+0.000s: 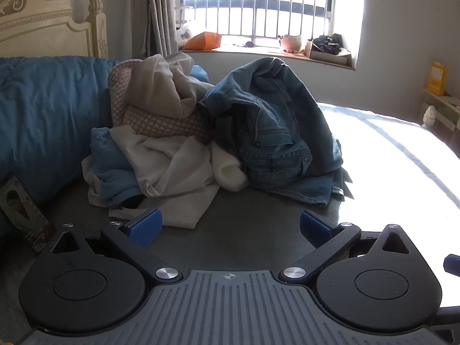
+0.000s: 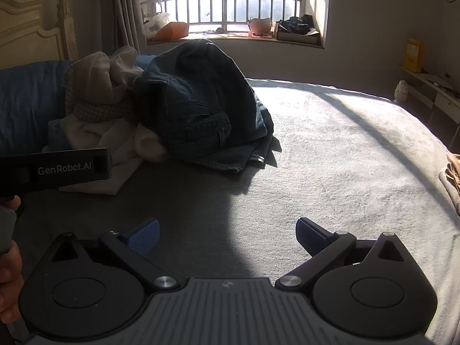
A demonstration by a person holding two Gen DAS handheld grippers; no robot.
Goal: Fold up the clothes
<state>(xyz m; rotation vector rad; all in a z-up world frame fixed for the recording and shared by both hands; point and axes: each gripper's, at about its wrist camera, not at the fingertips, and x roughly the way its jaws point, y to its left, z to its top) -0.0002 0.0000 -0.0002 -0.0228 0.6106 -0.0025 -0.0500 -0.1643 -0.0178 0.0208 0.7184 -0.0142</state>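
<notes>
The left claw (image 1: 230, 227) hangs low in the frame with its blue-padded fingers (image 1: 145, 225) spread wide, gripping nothing, above the grey towelling bed cover (image 1: 247, 230). Just beyond it, in the middle of the left wrist view, lies a heap of unfolded clothes: crumpled dark blue denim jeans (image 1: 276, 132) on the right, touching a cream-white sweatshirt (image 1: 172, 166) that spills toward the left finger, a light blue garment (image 1: 112, 164) tucked under it, and a beige hooded top (image 1: 161, 86) draped over a pink-and-white checked piece (image 1: 161, 122). A blue quilt (image 1: 43, 115) fills the left side. The right claw (image 2: 227, 237) is likewise spread and empty, over bare bed cover with a sunlit patch to its right. The jeans sit at upper left of that view.
</notes>
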